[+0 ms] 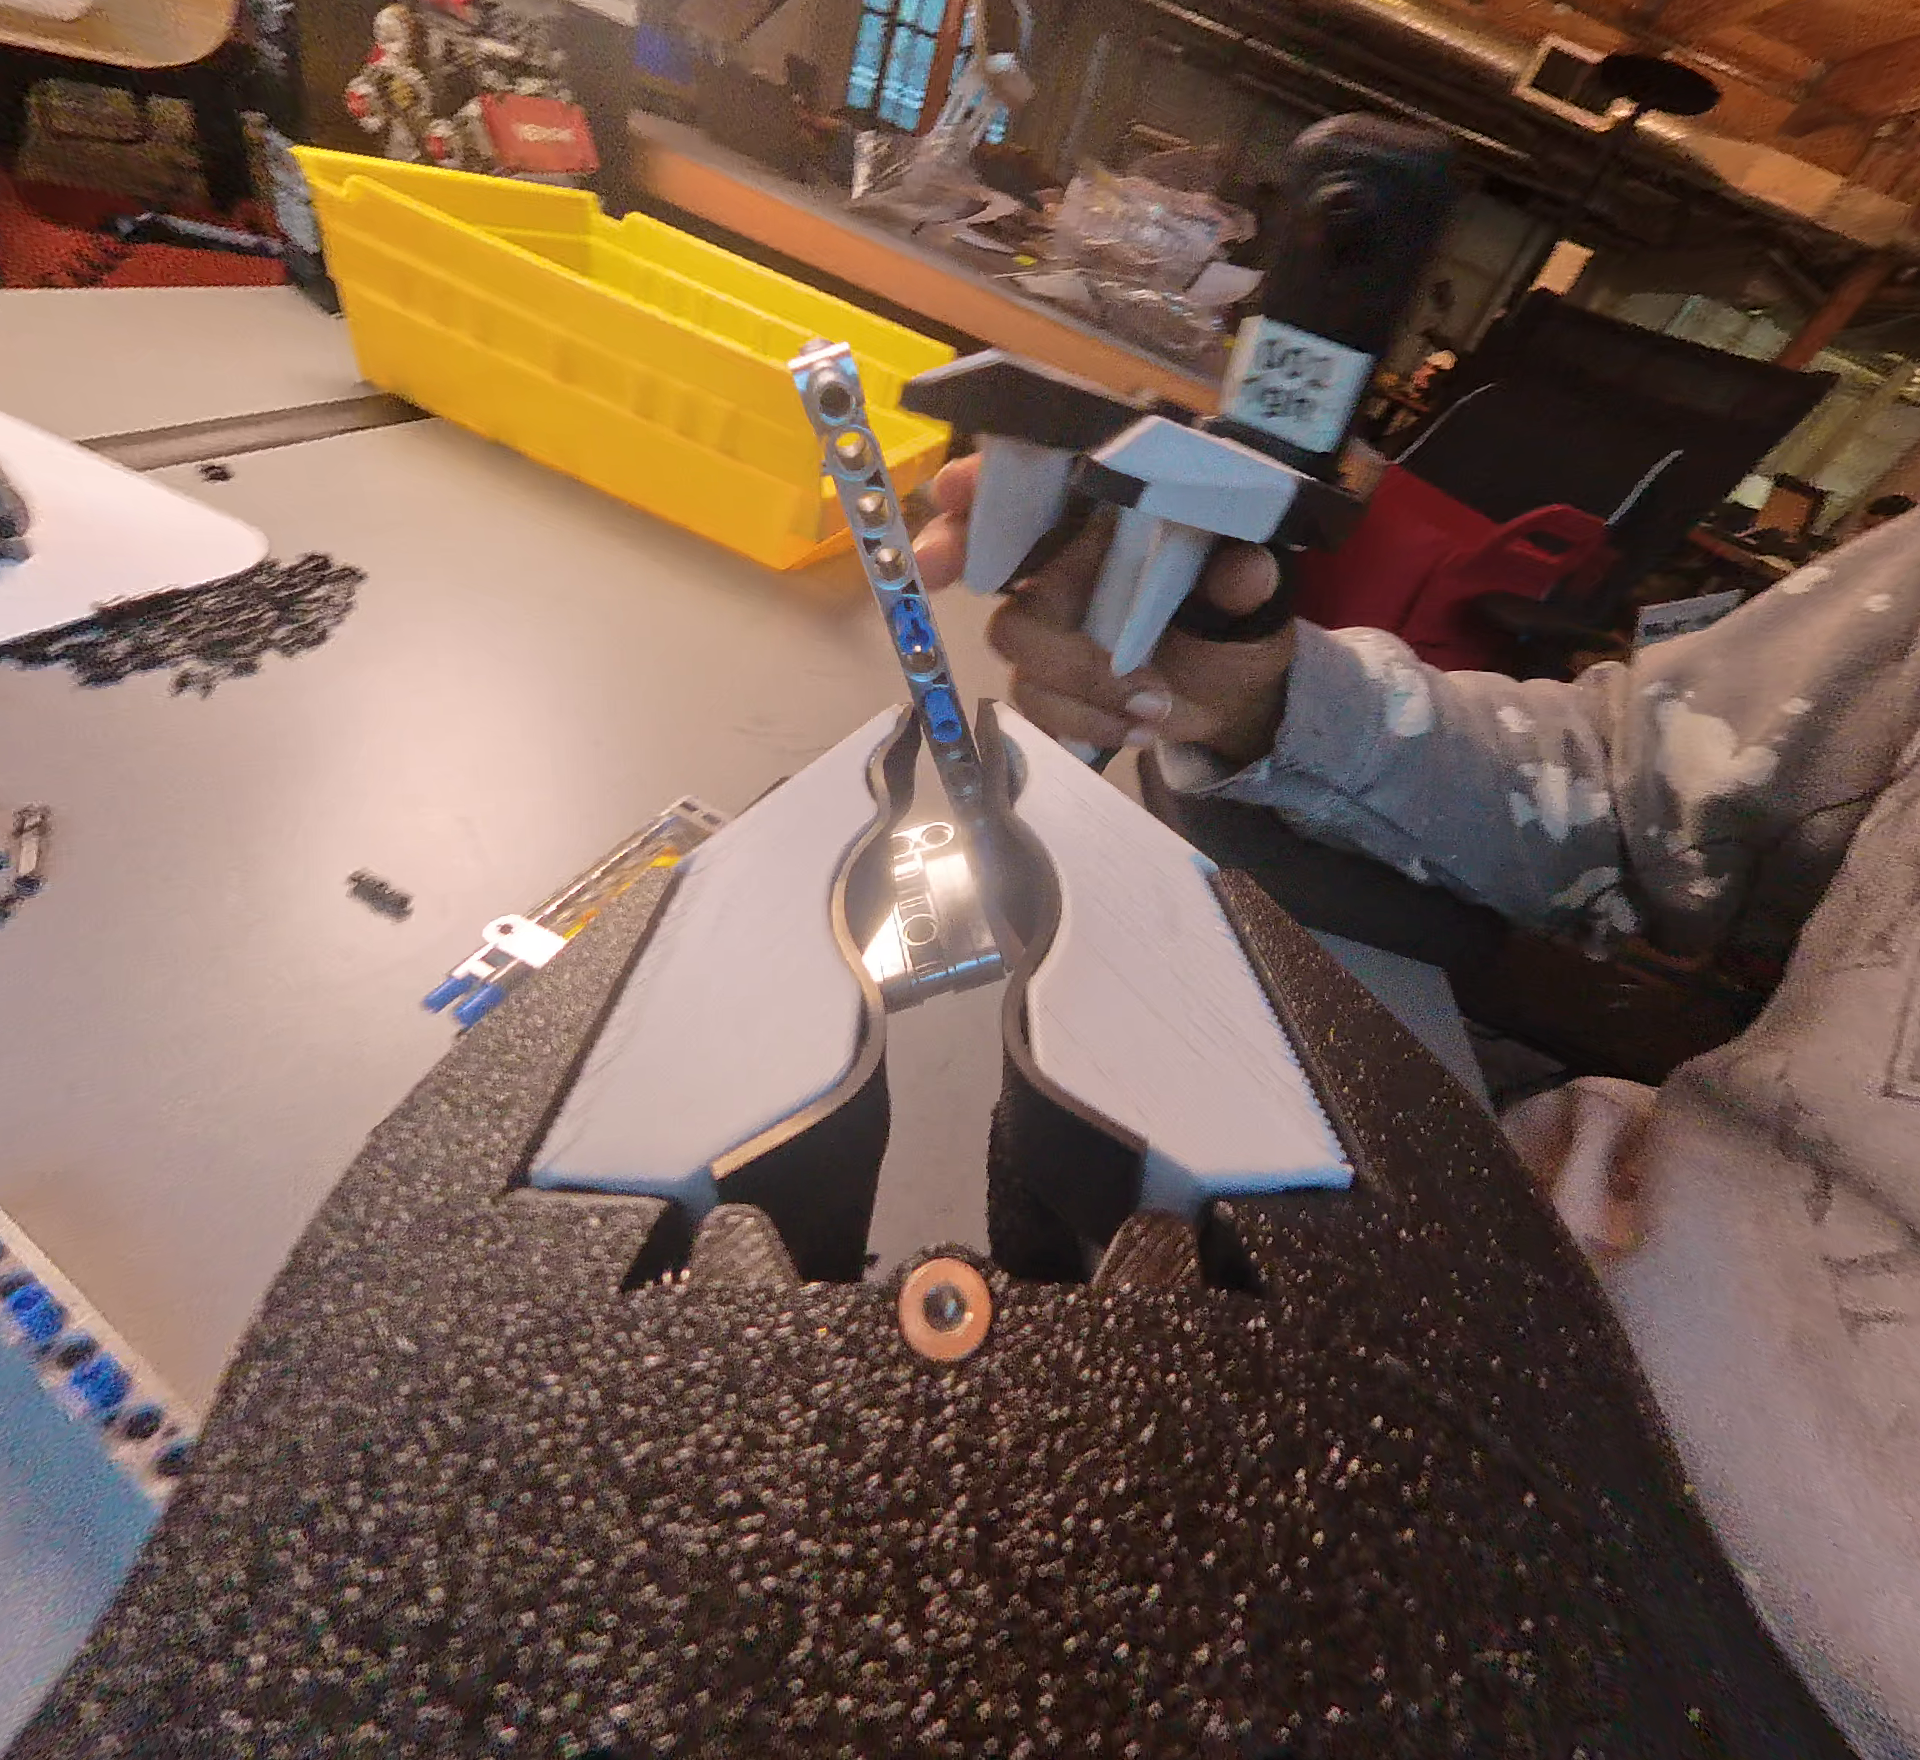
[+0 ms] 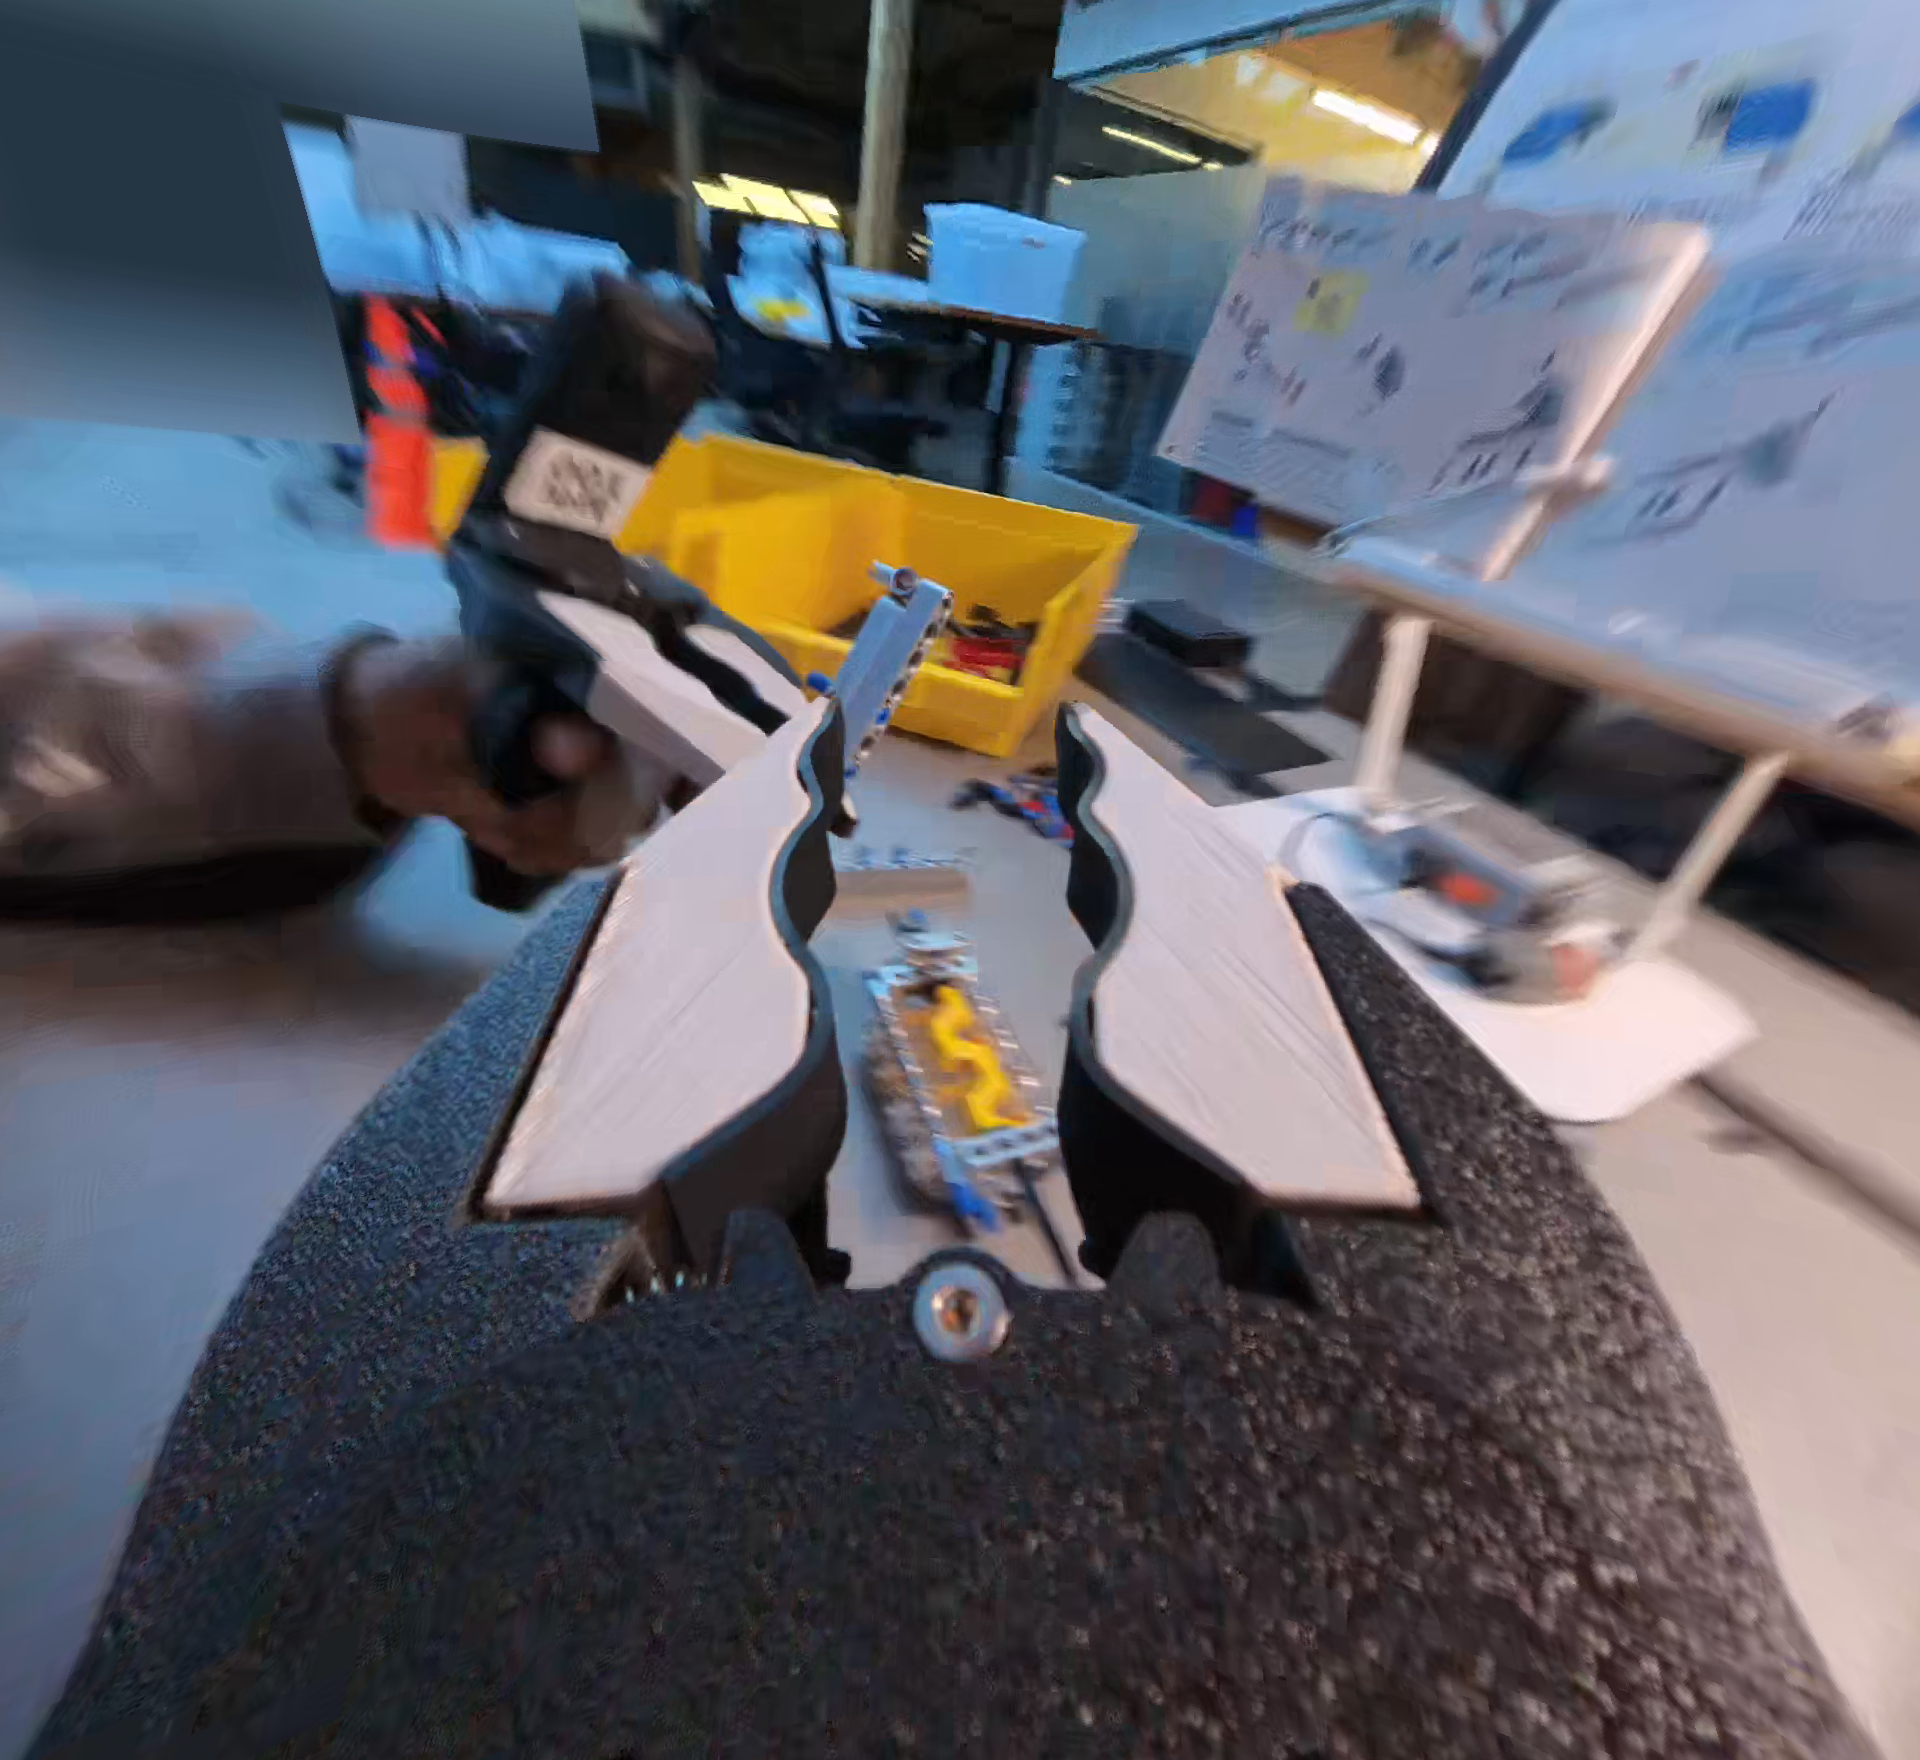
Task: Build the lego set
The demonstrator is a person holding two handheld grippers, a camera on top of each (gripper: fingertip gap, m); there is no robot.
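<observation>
Left gripper (image 1: pixel 948 723), seen from its own wrist cam: jaws clamped together on a grey holed beam (image 1: pixel 883 557) w/ two blue pins, which sticks up past the tips toward 12 o'clock, leaning slightly to 11. A darker grey piece lies between the fingers lower down; whether it joins the beam I cannot tell. At 2 o'clock of the beam, the right gripper (image 1: pixel 1060 614) hangs near it, fingers pointing down, apart and empty, held by a hand (image 1: pixel 1122 661). Yellow bin (image 1: pixel 582 360) sits at 10 o'clock on the grey table (image 1: pixel 416 723).

Risk, as I judge it: the beam is pinched only near its lower end, so a sideways knock from the other gripper could pivot or slip it.

Right wrist cam is blurred. It shows what the left cam doesn't: a long grey and yellow assembly (image 2: pixel 956 1076) on the table below the spread fingers, parts inside the bin, and a white stand w/ a printed sheet (image 2: pixel 1413 360) at 2 o'clock
</observation>
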